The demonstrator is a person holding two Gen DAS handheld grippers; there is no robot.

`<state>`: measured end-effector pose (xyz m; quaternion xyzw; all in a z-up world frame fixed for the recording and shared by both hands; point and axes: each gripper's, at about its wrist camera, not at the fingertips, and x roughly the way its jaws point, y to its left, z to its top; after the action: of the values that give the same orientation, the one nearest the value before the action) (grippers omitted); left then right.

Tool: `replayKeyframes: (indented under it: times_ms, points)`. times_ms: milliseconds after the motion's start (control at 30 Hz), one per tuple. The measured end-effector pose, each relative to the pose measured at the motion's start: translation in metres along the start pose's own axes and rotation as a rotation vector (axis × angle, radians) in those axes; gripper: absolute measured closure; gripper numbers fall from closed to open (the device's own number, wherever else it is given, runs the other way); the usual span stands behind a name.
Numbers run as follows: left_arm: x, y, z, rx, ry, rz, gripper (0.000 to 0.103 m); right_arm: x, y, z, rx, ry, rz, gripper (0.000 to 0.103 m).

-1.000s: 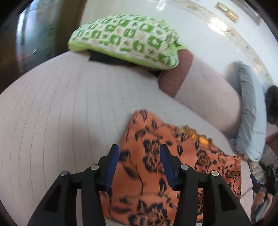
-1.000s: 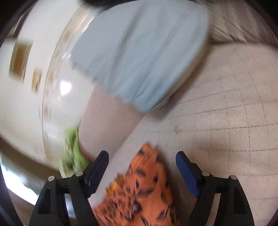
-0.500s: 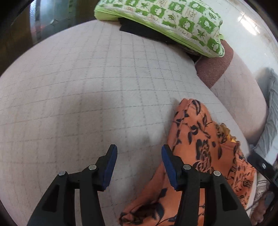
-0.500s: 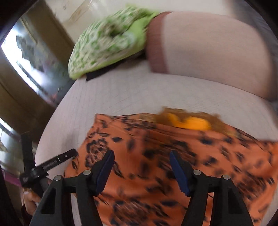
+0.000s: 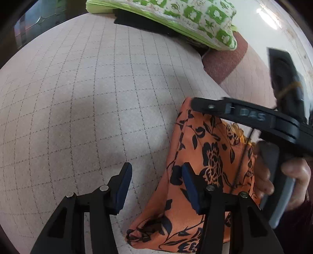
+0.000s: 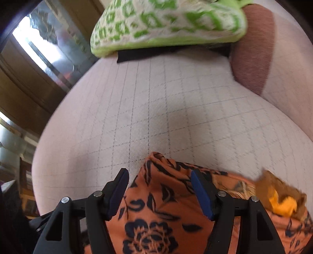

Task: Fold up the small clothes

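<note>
**Both claws spread over the orange floral garment**

The orange fabric garment with a black flower print [image 5: 205, 166] lies on a pale pink quilted cushion surface with a stitched grid [image 5: 88, 97], bunched along its near edge, with a yellow-gold trim [image 6: 281, 201] showing at one side.

The left claw [image 5: 156, 187] is spread, its blue-padded fingers [image 5: 122, 187] apart; one finger sits over the bare cushion, the other over the garment's left edge. Nothing is pinched between them.

The right claw [image 6: 159, 193] is also spread, hanging above the garment's top corner with fabric visible between and below its fingers, not clamped. In the left wrist view, the right claw's black frame reaches across the garment's far corner, with the person's hand [image 5: 289, 175] on its grip.

A green-and-white patterned pillow [image 5: 185, 17] rests at the far end of the cushion, atop a flat black item [image 6: 144, 54].
</note>
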<state>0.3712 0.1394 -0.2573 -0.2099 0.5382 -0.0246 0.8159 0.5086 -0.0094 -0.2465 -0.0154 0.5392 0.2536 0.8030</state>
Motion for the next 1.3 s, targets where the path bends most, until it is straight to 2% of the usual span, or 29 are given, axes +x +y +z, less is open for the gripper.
replayKeyframes:
  times_ms: [33, 67, 100, 167, 267, 367, 433, 500, 567, 633, 667, 733, 767, 800, 833, 867, 933, 1000, 1033, 1100, 1200, 1267, 1300]
  points:
    - [0.001, 0.001, 0.001, 0.000, 0.005, 0.000, 0.049, 0.006, 0.004, 0.000, -0.026, 0.015, -0.014, 0.034]
    - [0.003, 0.004, 0.003, -0.006, 0.010, 0.006, 0.049, 0.010, 0.008, -0.001, -0.061, 0.019, -0.037, 0.041]
    - [0.004, 0.007, 0.003, -0.010, 0.012, 0.014, 0.049, 0.012, 0.012, -0.001, -0.095, 0.022, -0.072, 0.076]
    - [0.003, 0.014, 0.005, -0.027, 0.005, 0.041, 0.049, 0.015, 0.019, -0.004, -0.143, 0.052, -0.134, 0.087]
    - [-0.001, 0.019, 0.008, -0.059, -0.007, 0.041, 0.049, 0.004, 0.032, -0.001, -0.183, 0.015, -0.193, 0.090]
    - [-0.003, 0.018, 0.007, -0.056, -0.011, 0.021, 0.049, -0.017, 0.035, 0.014, -0.144, -0.098, -0.172, 0.093]
    - [-0.001, 0.014, 0.007, -0.039, -0.014, 0.025, 0.049, -0.018, 0.029, 0.024, -0.084, -0.134, -0.168, 0.093]
    - [0.006, 0.007, 0.008, -0.027, -0.014, 0.032, 0.049, -0.009, 0.013, 0.031, 0.005, -0.132, -0.114, 0.089]
    - [0.012, 0.003, 0.008, -0.004, -0.010, 0.067, 0.049, 0.010, -0.007, 0.029, 0.117, -0.105, -0.013, 0.089]
    - [0.020, -0.004, 0.009, 0.031, -0.005, 0.103, 0.049, 0.019, -0.021, 0.023, 0.201, -0.093, 0.044, 0.088]
    - [0.021, -0.006, 0.008, 0.043, -0.004, 0.115, 0.049, 0.017, -0.031, 0.020, 0.255, -0.110, 0.086, 0.088]
    - [0.023, -0.013, 0.008, 0.070, -0.013, 0.133, 0.049, -0.002, -0.047, 0.011, 0.347, -0.205, 0.176, 0.080]
    - [0.024, -0.018, 0.007, 0.091, -0.017, 0.144, 0.049, -0.018, -0.054, 0.006, 0.373, -0.264, 0.201, 0.064]
    - [0.025, -0.021, 0.006, 0.105, -0.018, 0.155, 0.049, -0.038, -0.062, 0.000, 0.391, -0.325, 0.211, 0.035]
    - [0.026, -0.025, 0.006, 0.115, -0.020, 0.167, 0.049, -0.054, -0.067, -0.007, 0.406, -0.363, 0.214, 0.027]
    - [0.025, -0.030, 0.004, 0.126, -0.029, 0.179, 0.049, -0.080, -0.077, -0.020, 0.424, -0.428, 0.217, 0.027]
    - [0.021, -0.038, 0.003, 0.132, -0.059, 0.173, 0.049, -0.114, -0.091, -0.039, 0.411, -0.466, 0.178, 0.027]
    - [0.009, -0.045, -0.003, 0.144, -0.102, 0.149, 0.049, -0.153, -0.113, -0.071, 0.379, -0.452, 0.034, 0.029]
    - [0.006, -0.052, -0.005, 0.162, -0.117, 0.145, 0.049, -0.174, -0.129, -0.091, 0.369, -0.444, -0.078, 0.029]
    - [0.004, -0.067, -0.012, 0.206, -0.136, 0.137, 0.049, -0.205, -0.163, -0.122, 0.402, -0.445, -0.216, 0.029]
    - [0.008, -0.091, -0.022, 0.265, -0.135, 0.084, 0.049, -0.247, -0.228, -0.169, 0.549, -0.433, -0.310, 0.029]
    - [0.016, -0.103, -0.028, 0.289, -0.110, 0.056, 0.049, -0.256, -0.264, -0.192, 0.618, -0.395, -0.375, 0.029]
    - [0.018, -0.106, -0.028, 0.300, -0.107, 0.068, 0.049, -0.253, -0.275, -0.198, 0.638, -0.373, -0.393, 0.029]
